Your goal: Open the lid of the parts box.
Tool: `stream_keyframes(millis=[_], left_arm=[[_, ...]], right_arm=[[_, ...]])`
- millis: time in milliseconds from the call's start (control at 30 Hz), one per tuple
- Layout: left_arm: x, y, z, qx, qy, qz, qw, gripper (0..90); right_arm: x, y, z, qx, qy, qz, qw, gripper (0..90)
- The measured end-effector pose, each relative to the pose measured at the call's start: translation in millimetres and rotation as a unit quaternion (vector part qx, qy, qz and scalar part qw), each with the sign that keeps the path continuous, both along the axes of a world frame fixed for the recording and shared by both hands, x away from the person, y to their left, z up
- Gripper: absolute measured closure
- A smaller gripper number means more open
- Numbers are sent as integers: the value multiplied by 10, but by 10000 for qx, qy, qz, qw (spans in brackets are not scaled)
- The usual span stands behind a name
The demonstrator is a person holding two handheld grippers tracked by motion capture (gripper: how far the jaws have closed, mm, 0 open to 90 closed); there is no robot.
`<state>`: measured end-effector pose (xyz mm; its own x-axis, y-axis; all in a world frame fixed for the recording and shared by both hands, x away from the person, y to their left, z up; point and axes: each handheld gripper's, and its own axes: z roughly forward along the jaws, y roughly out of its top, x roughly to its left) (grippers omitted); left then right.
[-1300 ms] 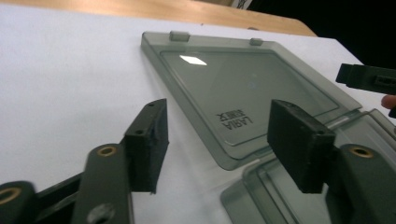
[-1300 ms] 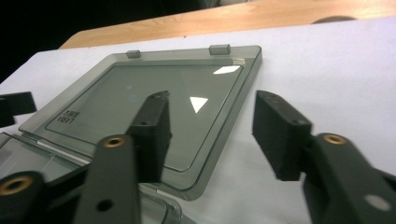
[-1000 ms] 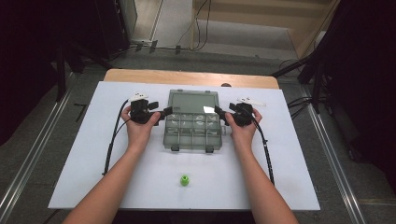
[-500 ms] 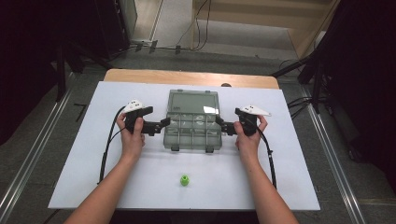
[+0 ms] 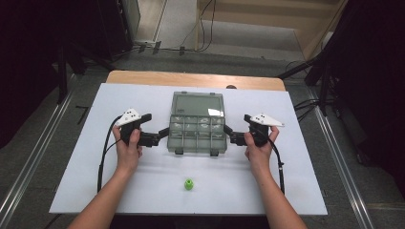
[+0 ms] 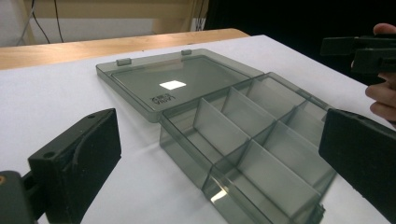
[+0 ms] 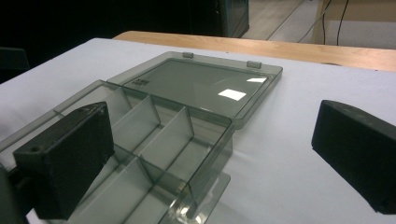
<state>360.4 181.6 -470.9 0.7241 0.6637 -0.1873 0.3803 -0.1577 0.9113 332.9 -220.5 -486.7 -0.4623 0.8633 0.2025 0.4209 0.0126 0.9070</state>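
Flanking the open box (image 5: pixel 197 128) on the white surface (image 5: pixel 71 143), the left tool (image 5: pixel 162 134) and right tool (image 5: pixel 227 131) both stand wide open, gripping nothing. The lid (image 5: pixel 198 103) lies flat behind the tray. A small green thing (image 5: pixel 189 184), perhaps a cap, sits nearer the person.

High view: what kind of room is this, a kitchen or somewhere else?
Probably a lab or workshop for recording, not a kitchen. A white-topped table bears little more than a clear grey plastic compartment box; black cables trail over the bare floor behind, and dark stands flank the table.
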Motion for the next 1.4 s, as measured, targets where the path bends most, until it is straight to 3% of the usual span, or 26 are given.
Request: stream_keyframes(millis=[467,900,1200,1400], left_arm=[[-254,170,-20,108,-134,10,9999,0],[-469,319,-51,222,-196,-62,9995,0],[-644,479,-42,157,-241,-10,9996,0],[-761,587,-47,72,-253,42,9996,0]], right_arm=[[-282,-124,-10,-84,-42,-50,9999,0],[-509,-210,-41,-151,-78,96,9998,0],[-679,-237,-49,-331,-107,300,9989,0],[-770,-272,-66,-324,-49,346,9989,0]])
